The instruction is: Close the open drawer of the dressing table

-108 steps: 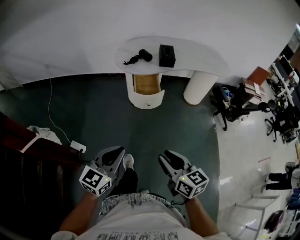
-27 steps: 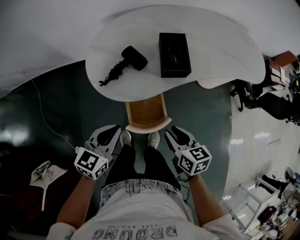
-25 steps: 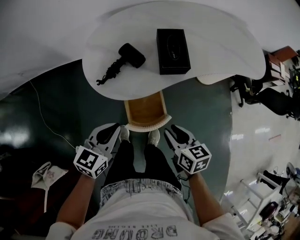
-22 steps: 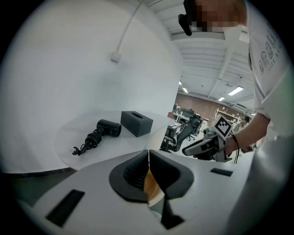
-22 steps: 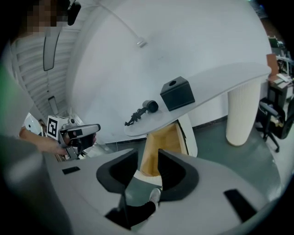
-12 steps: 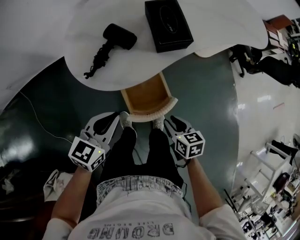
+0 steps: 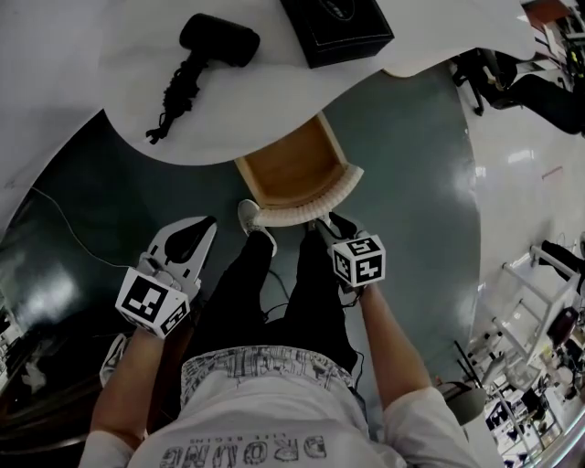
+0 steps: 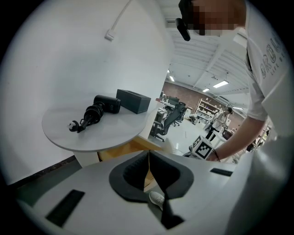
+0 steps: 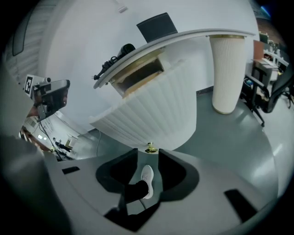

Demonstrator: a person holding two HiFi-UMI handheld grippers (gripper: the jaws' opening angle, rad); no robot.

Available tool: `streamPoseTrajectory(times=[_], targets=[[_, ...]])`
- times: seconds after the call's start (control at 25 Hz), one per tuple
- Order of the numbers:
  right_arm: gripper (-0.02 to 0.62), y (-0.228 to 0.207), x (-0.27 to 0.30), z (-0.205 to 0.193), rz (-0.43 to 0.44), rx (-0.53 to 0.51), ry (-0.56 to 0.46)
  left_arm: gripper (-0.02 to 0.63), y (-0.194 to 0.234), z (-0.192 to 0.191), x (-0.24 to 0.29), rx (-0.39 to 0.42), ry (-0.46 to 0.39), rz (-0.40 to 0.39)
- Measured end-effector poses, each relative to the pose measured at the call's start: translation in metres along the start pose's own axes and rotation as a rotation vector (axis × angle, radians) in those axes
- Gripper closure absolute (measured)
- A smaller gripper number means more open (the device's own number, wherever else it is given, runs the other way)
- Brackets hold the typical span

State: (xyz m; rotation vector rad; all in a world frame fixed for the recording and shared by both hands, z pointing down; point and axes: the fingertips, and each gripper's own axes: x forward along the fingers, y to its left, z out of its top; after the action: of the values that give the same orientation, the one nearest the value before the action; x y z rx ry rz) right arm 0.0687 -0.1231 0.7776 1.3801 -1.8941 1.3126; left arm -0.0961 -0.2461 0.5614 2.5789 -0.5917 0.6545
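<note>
The white dressing table (image 7: 119, 110) fills the top of the head view. Its drawer (image 7: 292, 169) stands pulled out, wooden inside, with a ribbed white front (image 7: 315, 203). My right gripper (image 7: 322, 222) is at that front, open with nothing between its jaws. In the right gripper view the drawer's small gold knob (image 9: 150, 148) sits just beyond the right gripper (image 9: 148, 155), centred on the gap. My left gripper (image 7: 194, 236) hangs apart to the left over the dark floor, its jaws shut together on nothing. From the left gripper (image 8: 148, 155) I look across the tabletop.
A black hair dryer (image 7: 206, 44) and a black box (image 7: 338, 23) lie on the tabletop. A ribbed white column leg (image 9: 227, 73) stands right of the drawer. The person's shoes (image 7: 254, 221) are just below the drawer front. Office chairs (image 7: 512, 78) stand at far right.
Both grippers have come down and forward. The right one has reached the drawer's ribbed front; the left has dropped to the left of the legs. The drawer stays pulled out.
</note>
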Motion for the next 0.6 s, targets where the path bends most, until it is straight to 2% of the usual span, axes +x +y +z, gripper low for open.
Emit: streamPoseTrajectory(times=[0.32, 0.44, 0.6], targets=[[0.437, -0.003, 0.035, -0.002, -0.019, -0.005, 0.009, 0.584, 0.007, -0.023, -0.012, -0.020, 0.046, -0.006], [0.473, -0.005, 0.040, 0.002, -0.025, 0.000, -0.002, 0.584, 0.006, -0.026, -0.010, -0.026, 0.043, -0.009], [0.477, -0.007, 0.042, 0.004, -0.024, 0.023, -0.015, 0.584, 0.007, -0.025, -0.004, -0.030, 0.025, -0.013]])
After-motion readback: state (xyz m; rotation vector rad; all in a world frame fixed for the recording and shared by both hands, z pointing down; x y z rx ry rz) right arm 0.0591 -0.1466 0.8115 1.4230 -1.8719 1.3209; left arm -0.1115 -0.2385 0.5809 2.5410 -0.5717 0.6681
